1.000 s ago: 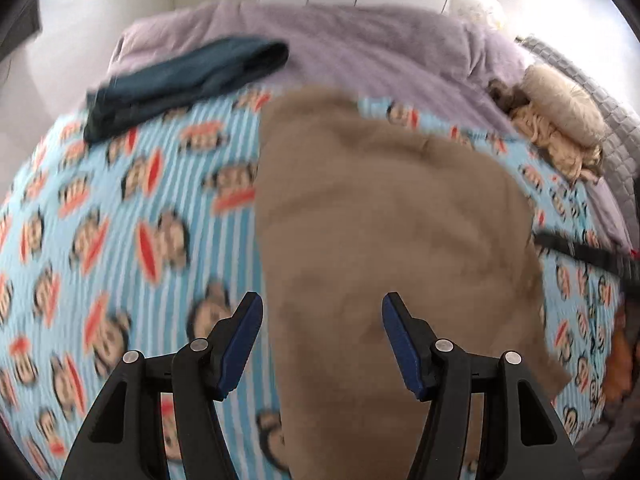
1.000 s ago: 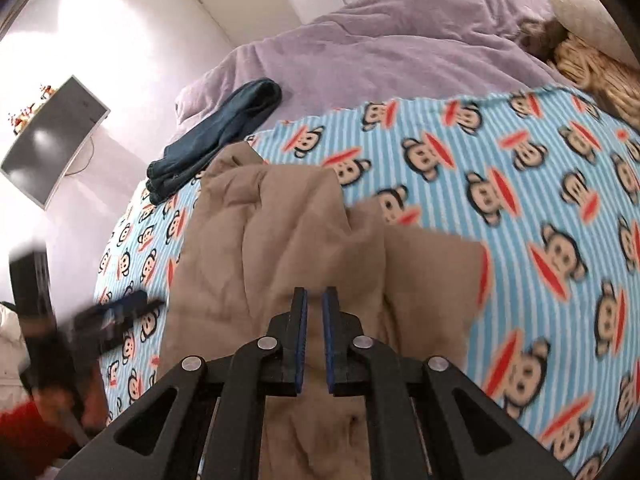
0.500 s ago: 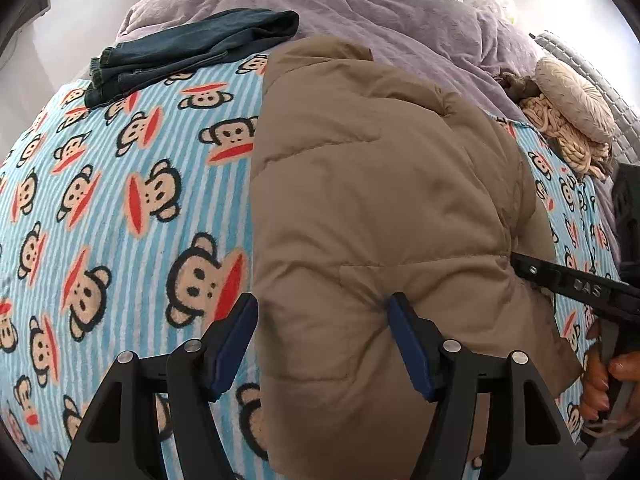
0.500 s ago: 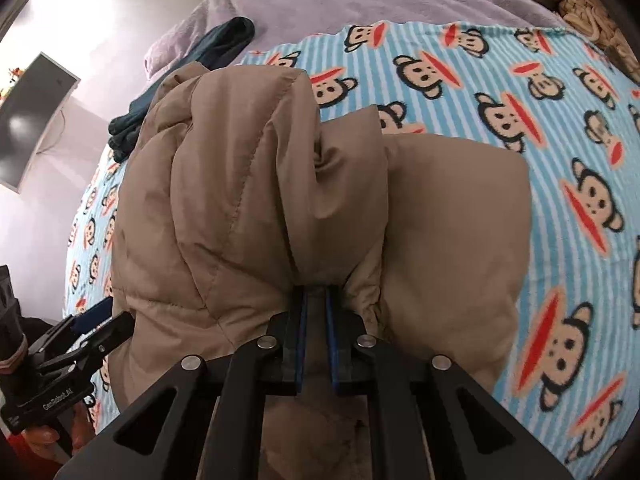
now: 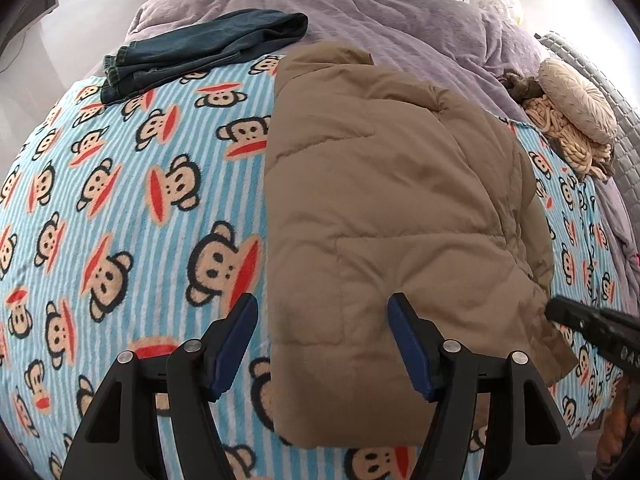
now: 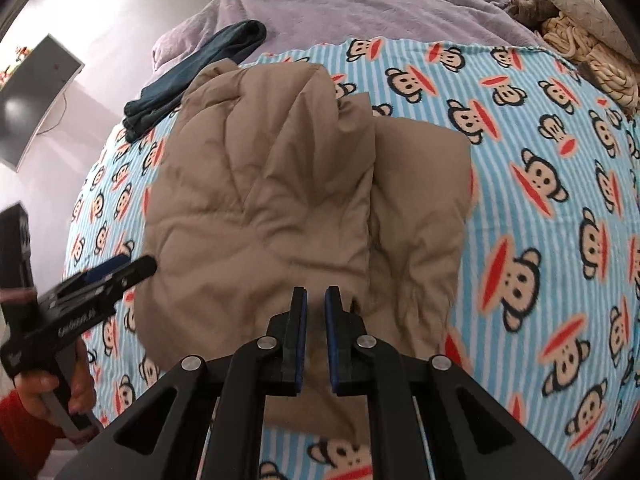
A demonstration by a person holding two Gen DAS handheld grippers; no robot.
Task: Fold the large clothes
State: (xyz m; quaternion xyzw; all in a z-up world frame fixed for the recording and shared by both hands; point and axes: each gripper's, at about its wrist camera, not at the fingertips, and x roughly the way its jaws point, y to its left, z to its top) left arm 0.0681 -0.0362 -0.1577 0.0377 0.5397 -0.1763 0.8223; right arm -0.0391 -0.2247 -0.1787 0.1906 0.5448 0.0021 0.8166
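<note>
A tan puffy jacket [image 5: 384, 208] lies folded lengthwise on the monkey-print blanket [image 5: 132, 184]; it also shows in the right wrist view [image 6: 296, 204], with a flap lying to its right. My left gripper [image 5: 322, 312] is open and empty, its jaws hovering over the jacket's near left edge. My right gripper [image 6: 316, 298] has its jaws slightly apart, just above the jacket's near hem, holding nothing. The left gripper also shows at the left of the right wrist view [image 6: 116, 272]; the right gripper's tip shows in the left wrist view [image 5: 560, 310].
Folded dark jeans [image 5: 200, 48] lie at the far left of the blanket. A purple duvet [image 5: 400, 24] covers the head of the bed. A round cushion [image 5: 576, 104] and a knitted throw [image 5: 568, 140] sit at the far right. A monitor [image 6: 32, 96] stands by the wall.
The jacket side held by my right gripper was laid down, and the right jaws have parted and let go. The left gripper has stayed open near the jacket's left edge.
</note>
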